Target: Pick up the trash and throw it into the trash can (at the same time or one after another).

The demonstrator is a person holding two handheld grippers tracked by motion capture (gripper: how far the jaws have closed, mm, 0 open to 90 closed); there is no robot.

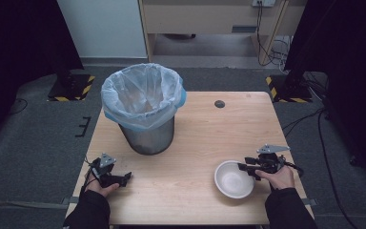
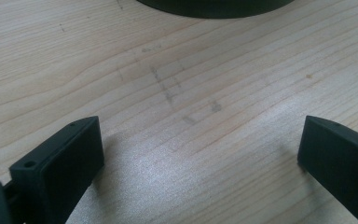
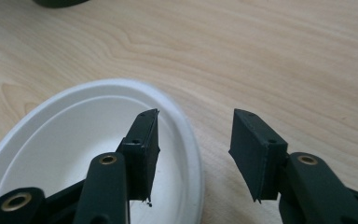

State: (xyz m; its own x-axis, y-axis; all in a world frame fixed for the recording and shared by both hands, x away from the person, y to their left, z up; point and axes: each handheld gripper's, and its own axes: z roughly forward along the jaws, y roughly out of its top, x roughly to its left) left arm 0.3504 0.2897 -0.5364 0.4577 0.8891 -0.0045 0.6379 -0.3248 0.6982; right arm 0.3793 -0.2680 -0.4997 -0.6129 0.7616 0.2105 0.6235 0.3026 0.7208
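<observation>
A white bowl stands empty on the wooden table near its front right corner. My right gripper reaches it from the right, held in a hand. In the right gripper view its jaws straddle the bowl's rim: the left fingertip hangs inside the bowl, the right one stands outside over the wood. A gap shows on both sides of the rim, so the right gripper is open. My left gripper rests at the front left, open over bare wood.
A metal waste bin lined with a pale blue plastic bag stands at the table's back left; its dark base lies just ahead of the left gripper. A round cable hole sits near the far edge. Dark floor surrounds the table.
</observation>
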